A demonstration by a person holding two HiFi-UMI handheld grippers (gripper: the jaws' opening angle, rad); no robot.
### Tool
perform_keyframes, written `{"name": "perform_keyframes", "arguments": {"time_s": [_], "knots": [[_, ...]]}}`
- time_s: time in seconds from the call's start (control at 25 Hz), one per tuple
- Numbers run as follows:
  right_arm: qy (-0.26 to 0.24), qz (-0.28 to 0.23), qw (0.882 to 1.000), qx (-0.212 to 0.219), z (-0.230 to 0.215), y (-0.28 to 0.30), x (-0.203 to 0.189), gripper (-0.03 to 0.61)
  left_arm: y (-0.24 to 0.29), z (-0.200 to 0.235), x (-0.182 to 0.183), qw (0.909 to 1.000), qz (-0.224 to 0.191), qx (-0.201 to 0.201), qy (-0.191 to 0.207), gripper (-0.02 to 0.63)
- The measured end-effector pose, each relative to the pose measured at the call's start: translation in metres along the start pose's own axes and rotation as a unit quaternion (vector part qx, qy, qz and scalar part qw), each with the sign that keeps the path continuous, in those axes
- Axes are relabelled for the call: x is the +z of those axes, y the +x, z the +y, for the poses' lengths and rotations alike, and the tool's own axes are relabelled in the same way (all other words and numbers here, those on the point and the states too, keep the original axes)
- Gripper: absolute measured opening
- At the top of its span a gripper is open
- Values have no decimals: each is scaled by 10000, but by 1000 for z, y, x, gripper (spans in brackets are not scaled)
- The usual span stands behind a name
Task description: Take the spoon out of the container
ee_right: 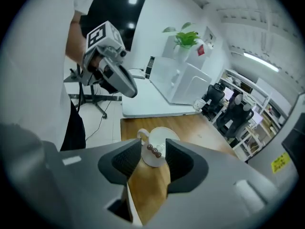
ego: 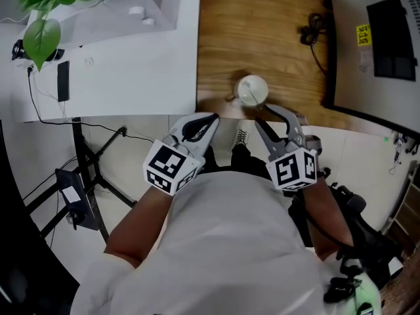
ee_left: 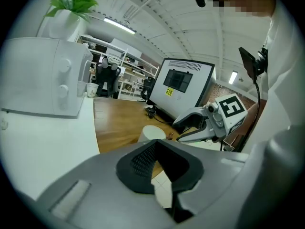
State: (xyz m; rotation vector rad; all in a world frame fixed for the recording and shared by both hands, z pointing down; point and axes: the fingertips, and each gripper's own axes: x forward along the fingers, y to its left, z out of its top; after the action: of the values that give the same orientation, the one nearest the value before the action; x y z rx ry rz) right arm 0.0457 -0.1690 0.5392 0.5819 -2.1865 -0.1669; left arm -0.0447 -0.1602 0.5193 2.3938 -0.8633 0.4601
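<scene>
A white cup (ego: 251,89) stands near the front edge of the wooden table (ego: 262,25). A spoon handle ending in brown beads (ee_right: 153,150) sticks out of the cup (ee_right: 164,136). My right gripper (ego: 266,113) is open just in front of the cup. In the right gripper view the beaded end shows between the jaws of the right gripper (ee_right: 153,151), and the pads do not press on it. My left gripper (ego: 211,118) hangs over the floor to the left of the cup, with its tips together and nothing in it. The left gripper view shows the cup (ee_left: 151,132) beside the right gripper (ee_left: 177,131).
A white table (ego: 131,64) adjoins the wooden one on the left, carrying a white appliance (ee_left: 43,75) and a plant (ego: 46,5). A monitor (ego: 387,44) with a cable (ego: 314,28) stands at the right. A black stand (ego: 92,169) is on the floor.
</scene>
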Motion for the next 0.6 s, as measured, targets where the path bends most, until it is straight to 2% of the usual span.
{"name": "perform_keyframes", "arguments": {"time_s": [0.16,0.6], "knots": [[-431,200,9988,-82,1,11,-3,149,-1,7,-6,10000,12,36,-90,5],[-714,442,9964,-96,-1,29,-9,142,-3,15,-11,9997,-20,96,-212,5]]}}
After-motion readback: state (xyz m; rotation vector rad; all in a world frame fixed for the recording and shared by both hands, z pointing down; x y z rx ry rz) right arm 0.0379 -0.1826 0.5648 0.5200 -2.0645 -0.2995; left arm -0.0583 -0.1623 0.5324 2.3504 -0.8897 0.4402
